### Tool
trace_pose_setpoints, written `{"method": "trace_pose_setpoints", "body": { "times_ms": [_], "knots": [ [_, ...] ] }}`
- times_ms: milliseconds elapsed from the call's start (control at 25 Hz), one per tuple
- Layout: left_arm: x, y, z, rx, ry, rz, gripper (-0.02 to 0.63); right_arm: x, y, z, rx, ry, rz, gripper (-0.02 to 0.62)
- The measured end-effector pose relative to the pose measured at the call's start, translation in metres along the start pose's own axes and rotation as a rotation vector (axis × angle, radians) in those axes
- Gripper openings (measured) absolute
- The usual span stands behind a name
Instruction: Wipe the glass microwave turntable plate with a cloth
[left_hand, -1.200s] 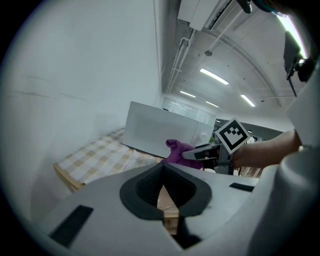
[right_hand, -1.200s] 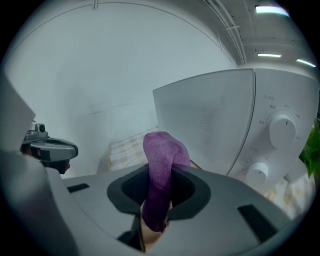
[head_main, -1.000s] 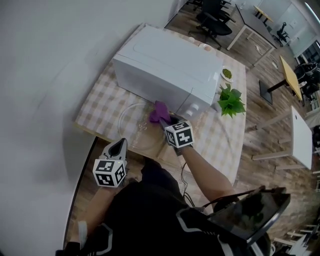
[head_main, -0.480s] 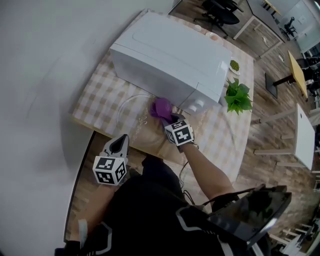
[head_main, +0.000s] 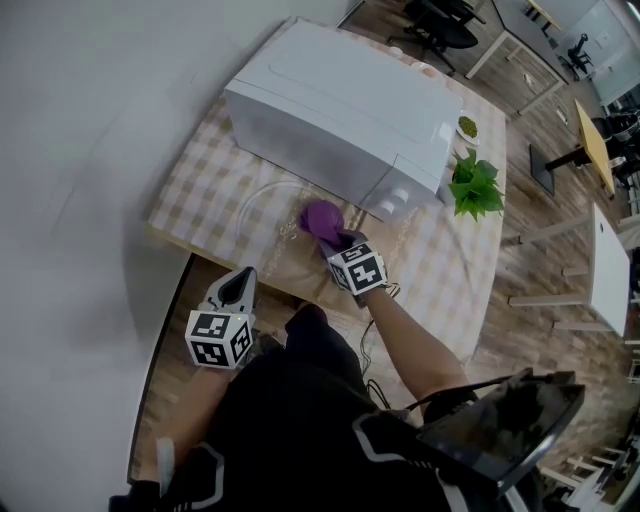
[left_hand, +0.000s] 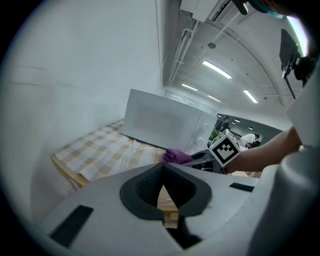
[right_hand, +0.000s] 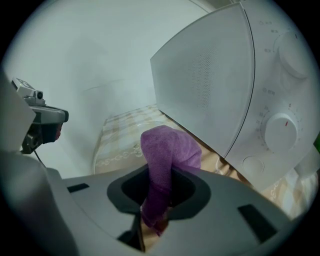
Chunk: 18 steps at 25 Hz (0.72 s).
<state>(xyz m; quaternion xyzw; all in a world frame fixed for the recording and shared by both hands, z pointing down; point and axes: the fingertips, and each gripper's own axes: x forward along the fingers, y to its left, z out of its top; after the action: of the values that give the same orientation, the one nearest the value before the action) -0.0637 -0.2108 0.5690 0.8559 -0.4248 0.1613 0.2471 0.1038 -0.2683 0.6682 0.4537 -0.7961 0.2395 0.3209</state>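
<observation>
Plate (head_main: 262, 228) lies flat; cloth (head_main: 320, 216) bunches forward from right gripper (head_main: 339, 241).

The purple cloth (head_main: 322, 217) shifted slightly across the plate (head_main: 264, 218).

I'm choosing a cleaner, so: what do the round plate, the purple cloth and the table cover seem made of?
The plate looks like clear, glossy glass: the checks show through it. The purple cloth is a soft, fuzzy textile, perhaps microfibre: matte nap, limp folds. The table cover seems matte checked fabric, possibly coated.
</observation>
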Motion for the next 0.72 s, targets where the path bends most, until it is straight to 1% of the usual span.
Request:
{"method": "trace_pose_setpoints", "body": {
  "times_ms": [440,720],
  "knots": [
    [-0.033,-0.006,-0.011,0.003,-0.020,-0.012,0.008,-0.011,0.046,-0.018,-0.002,0.015,0.036,0.087],
    [-0.050,-0.009,-0.014,0.015,-0.043,-0.003,0.008,-0.015,0.069,-0.027,0.001,0.015,0.050,0.087]
  ]
}}
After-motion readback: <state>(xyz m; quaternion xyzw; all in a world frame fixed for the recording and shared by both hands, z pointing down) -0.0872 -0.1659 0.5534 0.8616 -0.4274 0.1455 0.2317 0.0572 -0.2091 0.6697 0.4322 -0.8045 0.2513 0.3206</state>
